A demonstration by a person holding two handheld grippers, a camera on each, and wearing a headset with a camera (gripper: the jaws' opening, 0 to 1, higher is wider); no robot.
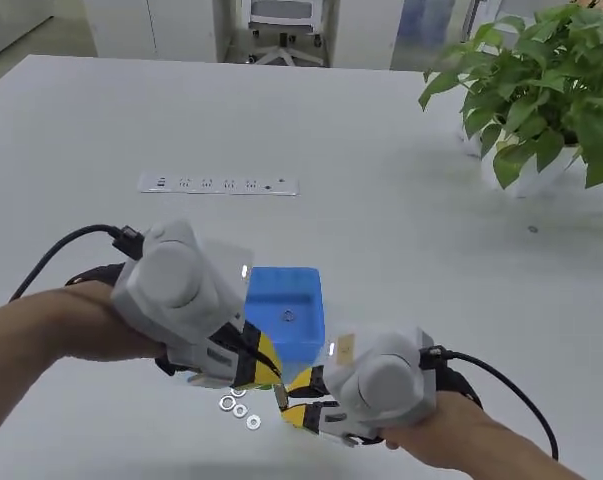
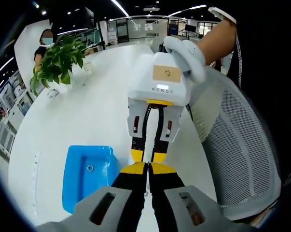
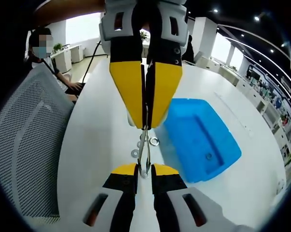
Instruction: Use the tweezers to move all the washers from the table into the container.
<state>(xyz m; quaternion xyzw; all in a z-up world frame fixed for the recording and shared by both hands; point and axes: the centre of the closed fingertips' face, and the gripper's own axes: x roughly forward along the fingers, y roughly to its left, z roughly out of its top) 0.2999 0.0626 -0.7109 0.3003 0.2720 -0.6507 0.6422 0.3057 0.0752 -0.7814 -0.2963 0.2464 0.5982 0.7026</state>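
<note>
Clenching the tweezers [image 3: 144, 147] together, left hand-held gripper [image 2: 147, 169] faces right hand-held gripper [image 3: 144, 170]; right gripper view adds washers [image 3: 154, 141] beside the container [image 3: 227, 145].

My left claw [image 1: 264, 362] and right claw [image 1: 297, 398] have pale grey bodies, black jaws and yellow tips. The tweezers [image 3: 144, 147] are silvery metal, as are the washers [image 1: 240, 410]. The container [image 1: 271, 290] is bright blue, the worktop [image 1: 381, 200] plain white, the plant [image 1: 541, 90] leafy green, and the chair [image 3: 24, 145] grey mesh.
</note>
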